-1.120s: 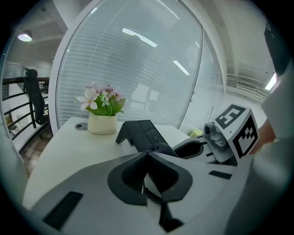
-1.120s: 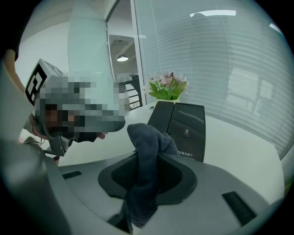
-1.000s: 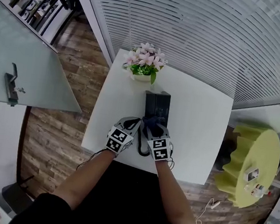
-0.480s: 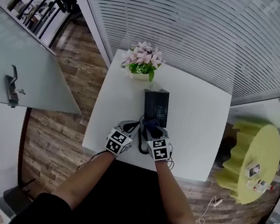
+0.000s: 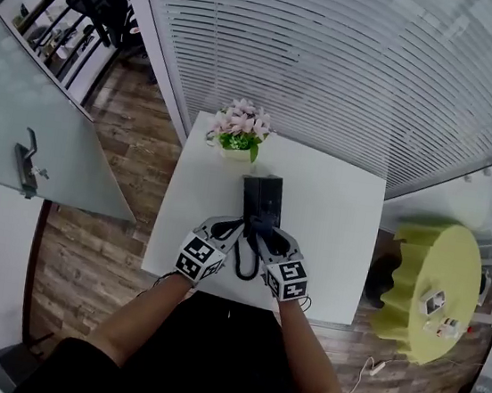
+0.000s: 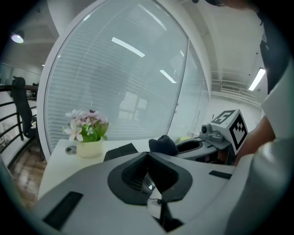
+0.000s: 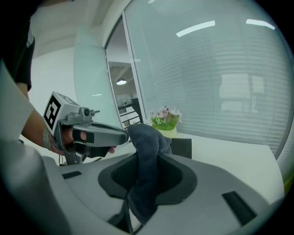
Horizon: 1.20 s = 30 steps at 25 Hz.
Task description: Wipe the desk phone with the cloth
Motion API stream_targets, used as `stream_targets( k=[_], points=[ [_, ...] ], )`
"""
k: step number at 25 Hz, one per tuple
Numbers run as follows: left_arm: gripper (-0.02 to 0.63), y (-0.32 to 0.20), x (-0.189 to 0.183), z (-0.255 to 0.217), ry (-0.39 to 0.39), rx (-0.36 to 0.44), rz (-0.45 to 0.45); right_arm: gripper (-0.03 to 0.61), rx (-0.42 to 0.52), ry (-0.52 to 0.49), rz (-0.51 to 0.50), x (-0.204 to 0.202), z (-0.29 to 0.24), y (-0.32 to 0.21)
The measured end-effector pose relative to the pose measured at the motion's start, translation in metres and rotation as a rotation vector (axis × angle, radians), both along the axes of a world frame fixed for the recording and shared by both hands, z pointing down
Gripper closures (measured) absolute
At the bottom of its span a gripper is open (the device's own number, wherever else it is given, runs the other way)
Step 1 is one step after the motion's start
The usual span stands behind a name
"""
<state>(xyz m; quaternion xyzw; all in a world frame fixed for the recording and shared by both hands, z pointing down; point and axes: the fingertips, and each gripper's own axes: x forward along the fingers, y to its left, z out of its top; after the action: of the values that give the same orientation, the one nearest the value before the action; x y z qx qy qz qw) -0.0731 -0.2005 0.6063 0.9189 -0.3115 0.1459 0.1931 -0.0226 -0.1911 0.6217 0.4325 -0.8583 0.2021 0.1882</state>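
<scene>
A black desk phone (image 5: 262, 199) lies mid-table, with its cord (image 5: 243, 263) looping toward the near edge. My right gripper (image 5: 266, 231) is shut on a dark blue cloth (image 5: 260, 224) at the phone's near end. In the right gripper view the cloth (image 7: 146, 158) stands bunched between the jaws, with the phone (image 7: 184, 147) just beyond. My left gripper (image 5: 234, 226) is beside it on the left, shut with nothing between the jaws (image 6: 148, 155). From the left gripper view the cloth (image 6: 163, 144) and the phone (image 6: 121, 151) lie ahead.
A pot of pink flowers (image 5: 237, 131) stands at the table's far edge, behind the phone. The white table (image 5: 333, 221) backs onto a blind-covered glass wall. A yellow round stool (image 5: 427, 287) with small items is on the right. Wooden floor lies to the left.
The head view has shifted a little. Both grippers stay at the phone's near end, now slightly further apart. The right one keeps hold of the cloth.
</scene>
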Motion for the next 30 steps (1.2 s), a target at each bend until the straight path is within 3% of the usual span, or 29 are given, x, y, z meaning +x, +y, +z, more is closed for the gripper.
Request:
stream_targets(
  k=[10,16,21,30],
  points=[
    [0.604,0.003,0.021,-0.151,0.110,0.231,0.009,0.465,0.299,-0.145,-0.066,0.022,-0.170,-0.001],
    [0.604,0.013,0.034,-0.213,0.161,0.300,0.001,0.465,0.403,-0.187,-0.111,0.038,-0.239,0.009],
    [0.604,0.017,0.048,-0.240,0.173,0.343,0.011,0.465,0.470,-0.182,-0.144,0.047,-0.272,0.010],
    [0.604,0.018,0.068,-0.261,0.178,0.377,0.017,0.465,0.500,-0.160,-0.154,0.064,-0.284,0.009]
  ],
)
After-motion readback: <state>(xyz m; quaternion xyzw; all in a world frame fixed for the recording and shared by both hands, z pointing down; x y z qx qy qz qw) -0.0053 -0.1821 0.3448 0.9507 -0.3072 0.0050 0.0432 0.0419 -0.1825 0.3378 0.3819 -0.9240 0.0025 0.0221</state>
